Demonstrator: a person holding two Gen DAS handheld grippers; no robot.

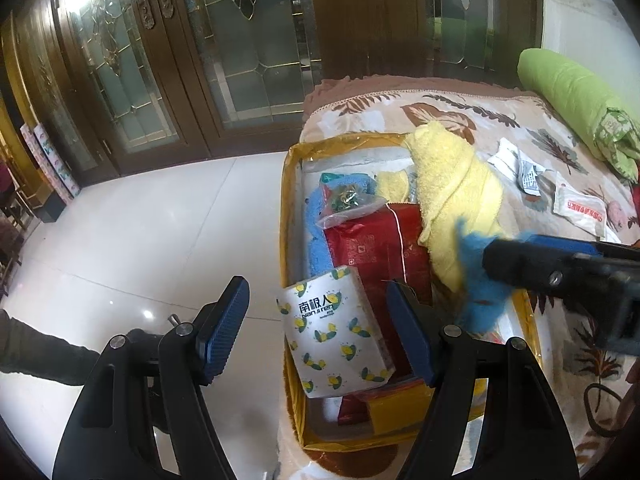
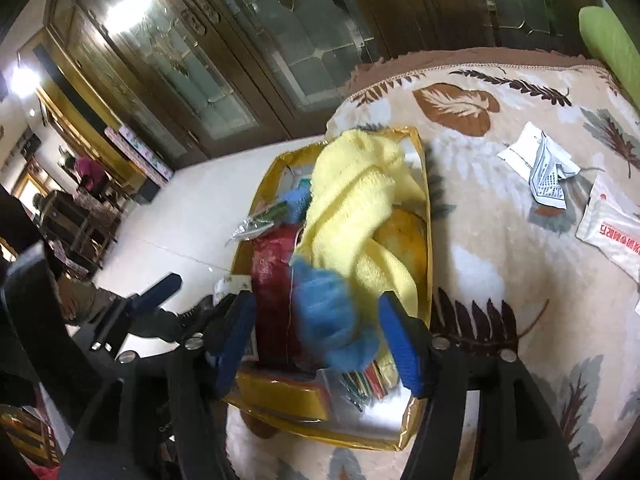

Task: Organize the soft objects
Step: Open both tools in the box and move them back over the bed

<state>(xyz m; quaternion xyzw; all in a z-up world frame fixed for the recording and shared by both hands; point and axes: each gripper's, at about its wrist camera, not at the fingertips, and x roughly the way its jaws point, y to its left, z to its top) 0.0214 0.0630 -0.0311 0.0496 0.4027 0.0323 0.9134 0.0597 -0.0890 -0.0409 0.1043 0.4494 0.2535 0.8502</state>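
A gold-rimmed storage bag [image 1: 289, 216] lies open on the bed; it also shows in the right wrist view [image 2: 425, 184]. Inside are a yellow towel [image 1: 452, 184] [image 2: 360, 192], a red packet [image 1: 372, 248] [image 2: 272, 276], a light blue towel [image 1: 316, 240] and a white tissue pack [image 1: 336, 328]. My left gripper [image 1: 320, 328] is open around the tissue pack, with no visible grip on it. My right gripper [image 2: 320, 336] is open over the bag, a blurred blue cloth [image 2: 332, 320] between its fingers. In the left wrist view the blue cloth [image 1: 480, 288] hangs at the right gripper's tip.
The bed has a leaf-patterned blanket [image 2: 500, 280]. A green pillow [image 1: 576, 108] lies at the far right. Crumpled paper [image 2: 544, 172] and a white sachet [image 2: 612, 224] lie beside the bag. White tiled floor [image 1: 160, 240] and glass-panelled wooden doors [image 1: 240, 40] are to the left.
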